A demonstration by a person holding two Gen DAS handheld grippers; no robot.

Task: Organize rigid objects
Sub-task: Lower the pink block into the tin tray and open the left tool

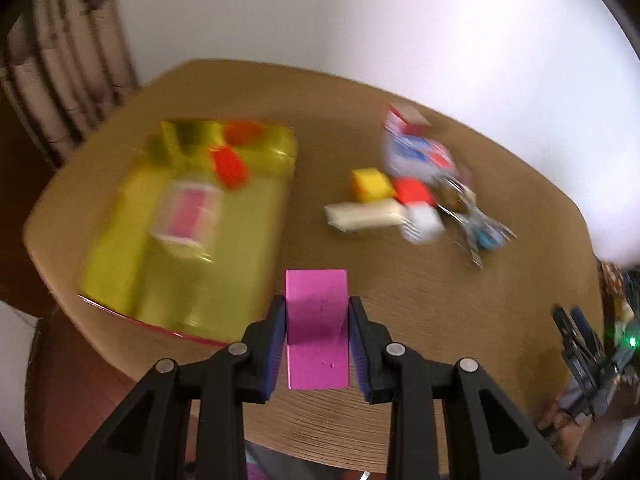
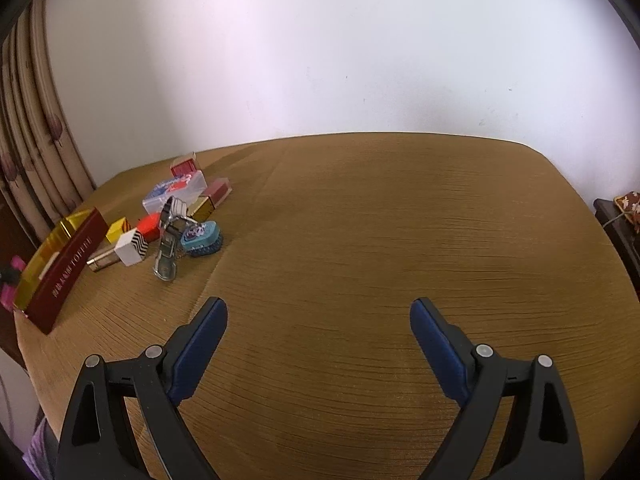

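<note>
Left wrist view — left hand-held gripper (image 1: 317,312) clamps flat, matte-pink rectangular block (image 1: 317,328).

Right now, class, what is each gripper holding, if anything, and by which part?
The left gripper holds a pink block, its two pads pressed against the block's long side faces near the middle. The right gripper is open over the table, holding nothing.

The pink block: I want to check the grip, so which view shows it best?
The left wrist view: the pink block sits sharp and central, clamped between the left gripper jaws. The right wrist view shows only a pink sliver at its left edge, behind the gold tray.
</note>
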